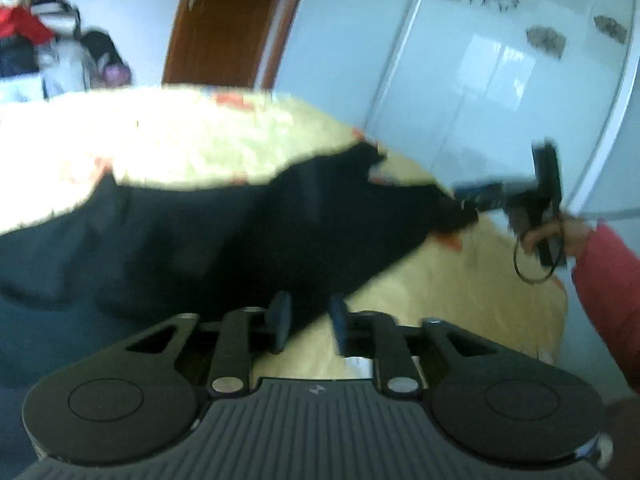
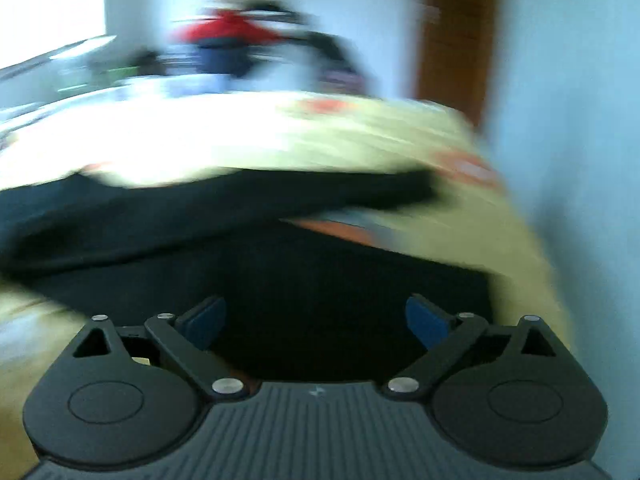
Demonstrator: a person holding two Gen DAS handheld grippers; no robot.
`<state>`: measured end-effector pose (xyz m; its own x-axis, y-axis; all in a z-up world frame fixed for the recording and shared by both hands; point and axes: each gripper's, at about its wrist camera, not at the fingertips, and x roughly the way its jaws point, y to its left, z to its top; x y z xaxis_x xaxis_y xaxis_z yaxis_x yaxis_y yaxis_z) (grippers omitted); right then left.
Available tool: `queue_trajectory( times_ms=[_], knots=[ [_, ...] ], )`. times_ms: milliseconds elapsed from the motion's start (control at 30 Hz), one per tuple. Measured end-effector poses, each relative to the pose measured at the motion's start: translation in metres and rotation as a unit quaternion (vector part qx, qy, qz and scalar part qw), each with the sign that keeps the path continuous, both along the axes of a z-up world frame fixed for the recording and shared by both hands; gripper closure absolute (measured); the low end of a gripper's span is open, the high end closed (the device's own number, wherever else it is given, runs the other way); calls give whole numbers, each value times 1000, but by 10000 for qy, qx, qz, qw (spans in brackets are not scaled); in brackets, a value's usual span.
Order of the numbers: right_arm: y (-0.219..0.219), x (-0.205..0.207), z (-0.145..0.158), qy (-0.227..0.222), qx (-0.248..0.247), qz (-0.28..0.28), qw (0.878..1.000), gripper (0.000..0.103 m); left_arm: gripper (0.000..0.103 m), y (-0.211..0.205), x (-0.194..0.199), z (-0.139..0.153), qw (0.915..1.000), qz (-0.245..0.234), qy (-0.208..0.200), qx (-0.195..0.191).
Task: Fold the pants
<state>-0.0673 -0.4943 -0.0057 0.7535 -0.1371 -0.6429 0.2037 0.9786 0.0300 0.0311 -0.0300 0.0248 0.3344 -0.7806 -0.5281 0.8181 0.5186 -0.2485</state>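
We are watching dark pants (image 1: 208, 236) lying spread across a yellow patterned bed (image 1: 180, 140). Our left claw (image 1: 308, 322) is sitting with its pads narrowly parted at the pants' near edge, whether pinching fabric we cannot tell. Our right claw (image 2: 316, 322) is hanging spread wide over the pants (image 2: 280, 272).

Left tongs (image 1: 309, 322) narrowly parted, right tongs (image 2: 316, 322) wide apart.
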Motion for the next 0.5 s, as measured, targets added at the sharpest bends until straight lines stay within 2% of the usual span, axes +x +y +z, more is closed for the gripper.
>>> queue_trajectory(
  times_ms=[33,100,133,200,233,333,400,433,467,500],
  knots=[
    [-11,-1,-7,102,1,-379,9992,6,42,-7,0,3,9996,216,-164,-66],
    [-27,-4,-19,230,101,-786,9966,6,24,-19,2,5,9961,703,-492,-184],
    [-32,-7,-25,274,105,-1023,9943,6,19,-25,4,5,9925,1017,-631,-259],
    [-36,-16,-24,122,-111,-1635,9864,6,18,-36,12,-1,9869,1436,-676,-286],
    [-36,-24,-20,-160,-207,-1901,9814,6,18,-40,14,-4,9856,1549,-644,-221],
    [-32,-40,15,-1566,-69,-2356,9591,6,18,-52,22,-20,9825,1793,-495,94],
    [-24,-35,37,-2117,-184,-2261,9506,3,18,-56,19,-30,9817,1814,-530,235],
    [-21,-27,45,-2210,-307,-2139,9510,0,18,-56,18,-35,9814,1811,-556,295],
    [-17,-14,50,-2210,-385,-1901,9558,0,18,-58,16,-39,9811,1803,-596,369],
    [-15,-1,53,-2134,-244,-1602,9634,0,17,-58,14,-42,9807,1799,-637,428]
  ],
)
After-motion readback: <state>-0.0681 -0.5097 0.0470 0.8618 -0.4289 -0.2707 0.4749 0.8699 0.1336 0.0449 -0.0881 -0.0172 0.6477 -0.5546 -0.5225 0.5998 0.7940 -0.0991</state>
